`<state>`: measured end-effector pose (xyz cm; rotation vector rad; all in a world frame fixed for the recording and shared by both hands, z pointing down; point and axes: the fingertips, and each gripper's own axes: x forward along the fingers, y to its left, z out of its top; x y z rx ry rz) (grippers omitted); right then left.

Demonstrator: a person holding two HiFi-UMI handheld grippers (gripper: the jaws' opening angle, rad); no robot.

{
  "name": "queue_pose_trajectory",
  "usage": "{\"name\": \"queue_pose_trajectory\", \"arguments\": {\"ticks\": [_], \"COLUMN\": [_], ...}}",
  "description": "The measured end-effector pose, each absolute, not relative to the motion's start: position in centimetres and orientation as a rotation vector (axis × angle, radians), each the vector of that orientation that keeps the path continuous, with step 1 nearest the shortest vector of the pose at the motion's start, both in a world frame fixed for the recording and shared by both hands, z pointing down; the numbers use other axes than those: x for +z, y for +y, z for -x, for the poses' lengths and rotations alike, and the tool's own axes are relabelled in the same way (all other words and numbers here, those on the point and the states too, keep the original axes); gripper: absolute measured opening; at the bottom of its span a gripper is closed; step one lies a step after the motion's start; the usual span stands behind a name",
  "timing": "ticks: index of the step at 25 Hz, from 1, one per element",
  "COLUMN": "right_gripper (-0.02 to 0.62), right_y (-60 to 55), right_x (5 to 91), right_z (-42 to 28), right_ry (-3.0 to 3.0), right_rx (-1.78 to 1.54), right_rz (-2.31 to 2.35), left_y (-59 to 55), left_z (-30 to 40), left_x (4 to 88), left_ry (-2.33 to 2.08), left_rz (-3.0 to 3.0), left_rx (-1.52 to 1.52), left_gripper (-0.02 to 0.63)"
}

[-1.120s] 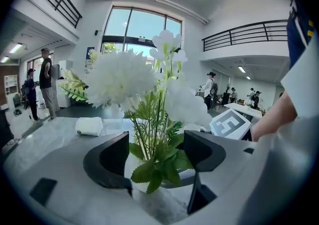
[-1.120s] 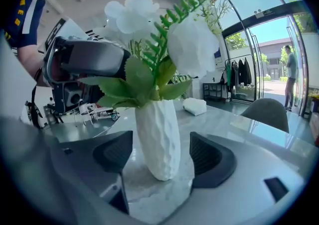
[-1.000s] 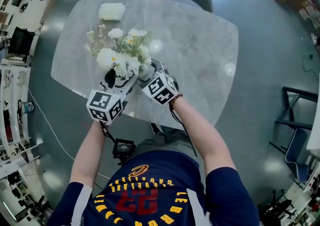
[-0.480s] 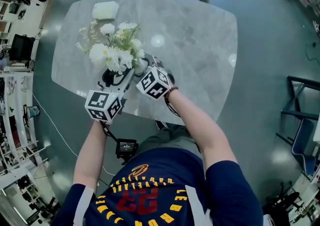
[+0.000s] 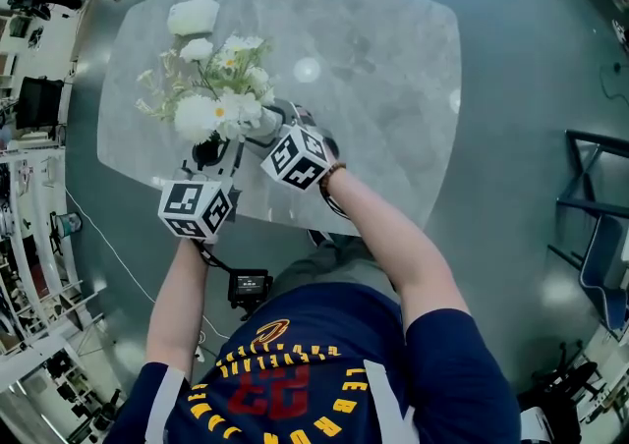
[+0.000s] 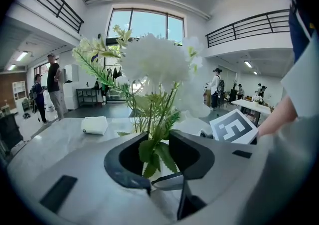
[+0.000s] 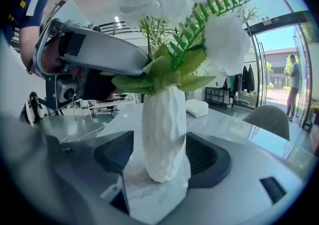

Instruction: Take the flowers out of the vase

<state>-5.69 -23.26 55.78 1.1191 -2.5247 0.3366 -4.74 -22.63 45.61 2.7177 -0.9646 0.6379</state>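
Pulling the white flowers with green stems and leaves [image 6: 152,62] upward from here can go wrong in some ways, I think. The left gripper [image 6: 158,145] takes them low, just above the mouth of the white faceted vase [image 7: 164,129]. There the leaves are mixed with the stems. If the pads catch mostly leaves, the bunch can slip, or only a part of it comes out and the rest remains in the vase. If the stems sit tight in the narrow neck, the vase can rise with them or tip on the pale marble table [image 5: 383,88], and then all depends on the right gripper [image 7: 160,155]. A pull to the side instead of straight up would make this danger bigger, because the vase is tall and slim under a wide bunch.

The left gripper's jaws have just been closing and now leave only a narrow gap. The green stems and leaves fill this gap and touch both pads, so I judge it as a grip on the flowers. The right gripper is closed round the middle of the vase body, one pad at each side. It seems to hold it steady, though on one side the contact is not fully clear. The vase stands upright on the table, towards the person's side, and the flowers are in it, not yet lifted.
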Motion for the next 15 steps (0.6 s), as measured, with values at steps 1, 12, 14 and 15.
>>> {"name": "queue_pose_trajectory", "arguments": {"ticks": [1, 12, 14, 15], "right_gripper": [0.330, 0.330, 0.330, 0.330], "right_y": [-23.2, -22.0, -21.8, -21.8], "right_x": [55.7, 56.3, 56.7, 56.9], "right_z": [5.6, 4.9, 5.0, 5.1], "right_ry": [-2.527, -2.487, -2.477, -2.476], "right_rx": [0.338, 0.342, 0.343, 0.344], "right_rz": [-1.116, -1.104, -1.097, -1.094], "left_y": [-22.6, -21.0, -20.9, -21.0], "left_z": [4.8, 6.0, 6.2, 6.4], "left_x": [45.6, 45.2, 45.3, 45.4], "left_ry": [-0.967, -0.943, -0.936, -0.937], "left_rz": [-2.713, -2.713, -2.704, -2.700], "left_rx": [0.632, 0.569, 0.566, 0.567], "left_gripper": [0.131, 0.043, 0.041, 0.041]}}
